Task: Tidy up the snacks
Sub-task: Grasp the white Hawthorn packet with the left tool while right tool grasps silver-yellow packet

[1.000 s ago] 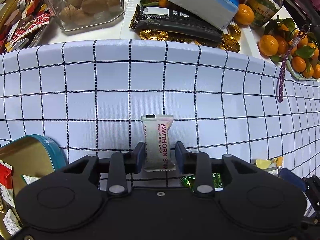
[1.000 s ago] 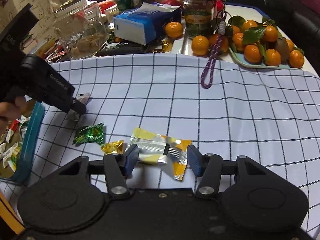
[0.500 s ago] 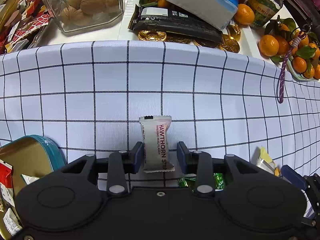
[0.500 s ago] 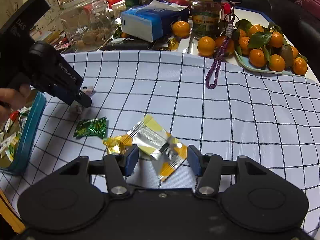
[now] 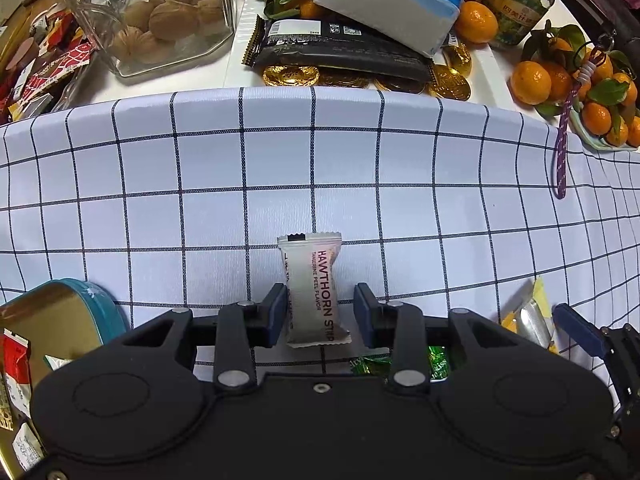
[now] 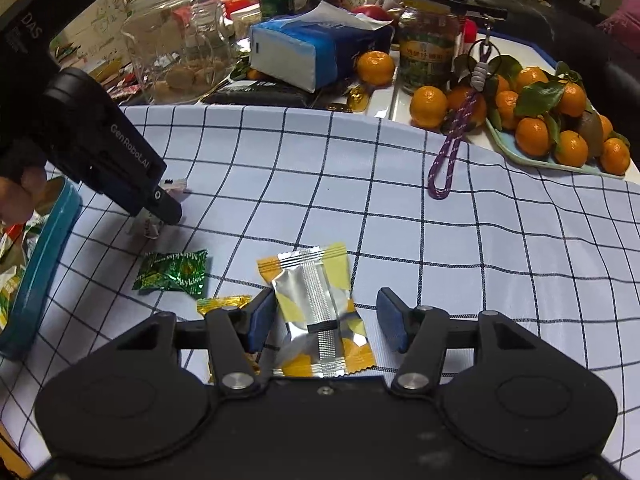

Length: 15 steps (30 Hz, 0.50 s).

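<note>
Since a second before, the left gripper had parted a little around the white hawthorn strip packet, which lay on the checked cloth between the pads, a gap showing on its right side; the yellow-and-silver packet had swung from crosswise to lengthwise between the pads of the right gripper, whose jaws were opening, untouched by either pad; both grippers pointed steeply down; the teal tin sat at the cloth's left edge, a green candy and gold candy lay between the grippers; the cloth beyond lay bare up to the walnut jar and oranges.
</note>
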Each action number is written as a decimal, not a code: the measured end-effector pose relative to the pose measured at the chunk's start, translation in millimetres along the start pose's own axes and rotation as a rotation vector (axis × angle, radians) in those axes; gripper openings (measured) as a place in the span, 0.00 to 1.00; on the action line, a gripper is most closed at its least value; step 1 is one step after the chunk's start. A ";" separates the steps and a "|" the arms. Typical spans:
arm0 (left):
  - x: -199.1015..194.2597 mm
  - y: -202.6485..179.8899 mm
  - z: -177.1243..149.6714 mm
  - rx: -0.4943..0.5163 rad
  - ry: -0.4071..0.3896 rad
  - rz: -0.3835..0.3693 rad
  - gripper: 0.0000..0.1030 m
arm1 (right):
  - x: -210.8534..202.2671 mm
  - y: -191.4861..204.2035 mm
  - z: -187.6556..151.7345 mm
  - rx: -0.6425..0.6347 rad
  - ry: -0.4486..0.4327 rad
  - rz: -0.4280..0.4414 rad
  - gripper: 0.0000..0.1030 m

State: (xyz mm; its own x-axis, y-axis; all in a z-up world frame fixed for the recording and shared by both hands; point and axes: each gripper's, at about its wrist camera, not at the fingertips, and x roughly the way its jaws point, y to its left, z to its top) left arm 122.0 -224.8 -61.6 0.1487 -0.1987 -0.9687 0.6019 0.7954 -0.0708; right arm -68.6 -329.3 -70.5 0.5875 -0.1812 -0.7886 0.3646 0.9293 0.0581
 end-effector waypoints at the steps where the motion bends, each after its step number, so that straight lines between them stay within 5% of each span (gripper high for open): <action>1: 0.3 -0.1 0.2 -0.001 -0.004 0.006 0.43 | -0.1 1.3 -0.7 0.002 -0.006 -0.012 0.55; 3: 0.1 0.0 0.7 -0.010 -0.015 0.017 0.43 | -0.7 4.4 -1.9 0.000 -0.023 -0.053 0.37; 6: 0.2 1.9 1.5 -0.038 -0.028 0.011 0.41 | -2.8 2.4 -3.2 0.051 -0.031 -0.055 0.36; 8: -1.5 2.4 1.4 -0.052 -0.031 0.013 0.27 | -7.0 -1.7 -4.5 0.122 -0.031 -0.033 0.36; 15: -25.4 3.8 -14.2 -0.102 -0.055 0.009 0.26 | -32.1 -15.6 -1.3 0.390 -0.048 -0.004 0.35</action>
State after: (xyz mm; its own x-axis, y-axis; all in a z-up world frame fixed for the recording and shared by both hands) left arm 109.3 -208.6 -40.7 0.1985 -0.2203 -0.9550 0.5181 0.8507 -0.0886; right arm -94.2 -337.6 -46.9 0.6150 -0.2080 -0.7606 0.6090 0.7380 0.2906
